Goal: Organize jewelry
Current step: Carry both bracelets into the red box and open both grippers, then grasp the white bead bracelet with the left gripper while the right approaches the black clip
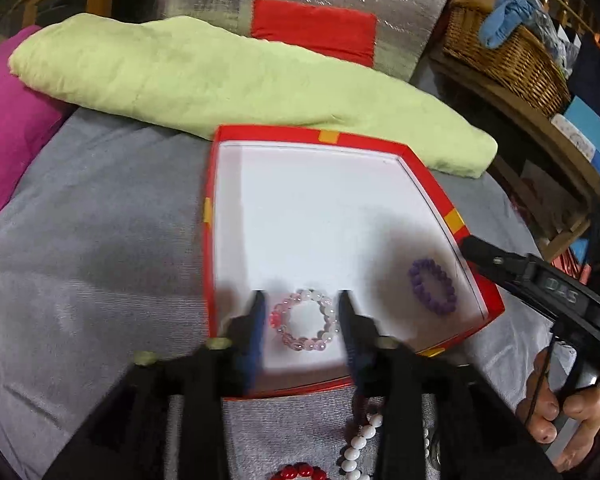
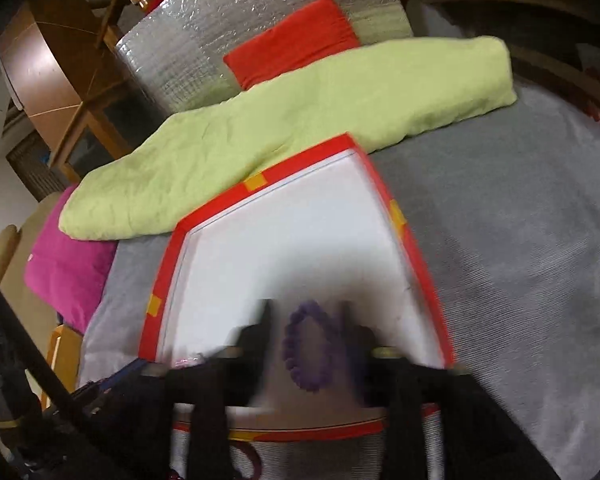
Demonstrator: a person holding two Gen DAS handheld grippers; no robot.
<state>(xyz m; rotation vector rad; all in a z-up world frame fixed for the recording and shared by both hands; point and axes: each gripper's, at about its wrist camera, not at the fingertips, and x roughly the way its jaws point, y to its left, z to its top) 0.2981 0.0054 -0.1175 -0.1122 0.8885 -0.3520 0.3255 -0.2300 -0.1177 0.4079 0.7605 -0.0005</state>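
Observation:
A red box (image 1: pixel 434 196) with a white inside lies on the grey bed cover. A pink bead bracelet (image 1: pixel 305 320) lies in its near part, between the open fingers of my left gripper (image 1: pixel 302 300), which do not touch it. A purple bead bracelet (image 1: pixel 432 286) lies in the box's right part; in the right wrist view it (image 2: pixel 308 346) lies between the open fingers of my right gripper (image 2: pixel 306 308). The right gripper also shows in the left wrist view (image 1: pixel 466 246), by the box's right rim (image 2: pixel 410 236). A white bead string (image 1: pixel 360 444) and a red bead bracelet (image 1: pixel 300 472) lie on the cover before the box.
A light green folded cloth (image 1: pixel 220 76) lies just behind the box. Behind it are a silver and red cushion (image 1: pixel 312 24) and a magenta pillow (image 1: pixel 8 120) to the left. A wicker basket (image 1: pixel 508 52) stands on a wooden shelf at the right.

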